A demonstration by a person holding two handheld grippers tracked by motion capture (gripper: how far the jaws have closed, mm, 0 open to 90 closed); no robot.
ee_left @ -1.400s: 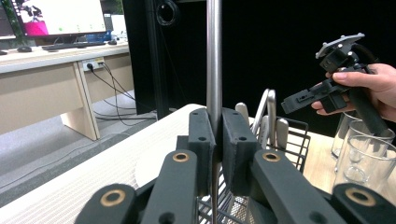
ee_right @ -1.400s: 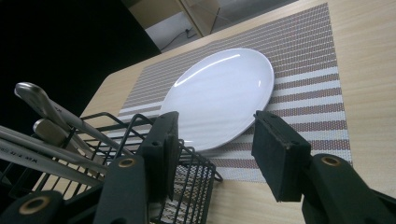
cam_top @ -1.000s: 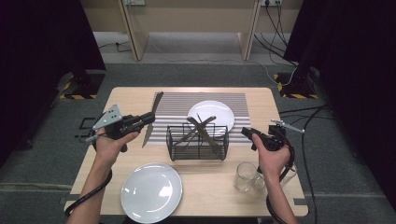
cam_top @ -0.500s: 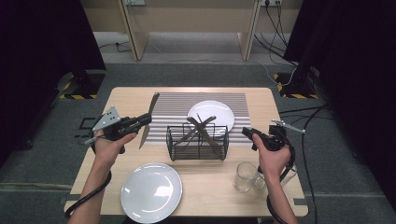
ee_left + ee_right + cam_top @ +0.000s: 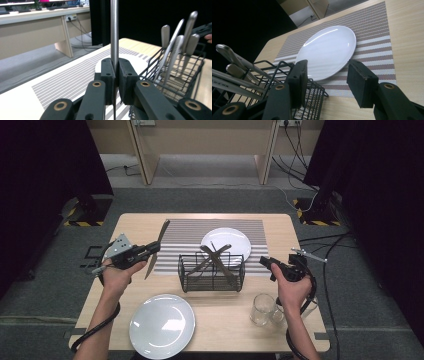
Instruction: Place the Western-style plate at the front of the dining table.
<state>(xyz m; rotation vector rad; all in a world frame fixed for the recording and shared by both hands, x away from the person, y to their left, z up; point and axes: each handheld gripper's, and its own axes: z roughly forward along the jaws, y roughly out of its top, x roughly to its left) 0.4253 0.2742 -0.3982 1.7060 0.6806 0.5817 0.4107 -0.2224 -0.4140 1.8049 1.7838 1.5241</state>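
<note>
Knife point(image 5: 158, 245), pinched at mid-length between the closed jaws of the left gripper point(image 5: 153, 248), hangs in the air to the left of the wire basket point(image 5: 212, 270), its handle tilted up and away over the striped placemat point(image 5: 175, 251) and its blade pointing down toward the person; compared with the earlier pictures it sits a little higher and more upright, clear of the mat where its far end lay close a second ago; in the left gripper view the steel shaft point(image 5: 114, 30) rises straight from between the pads, so the grip looks firm; the right gripper point(image 5: 267, 263), jaws standing wide with nothing between them, waits to the right of the basket, unchanged in place; behind the basket lies the far plate point(image 5: 235, 238), in front of it the near plate point(image 5: 161, 325) and a glass point(image 5: 262, 309); judging from this, the knife is lifted and ready to be carried to the basket, where other cutlery point(image 5: 215, 260) already stands.
</note>
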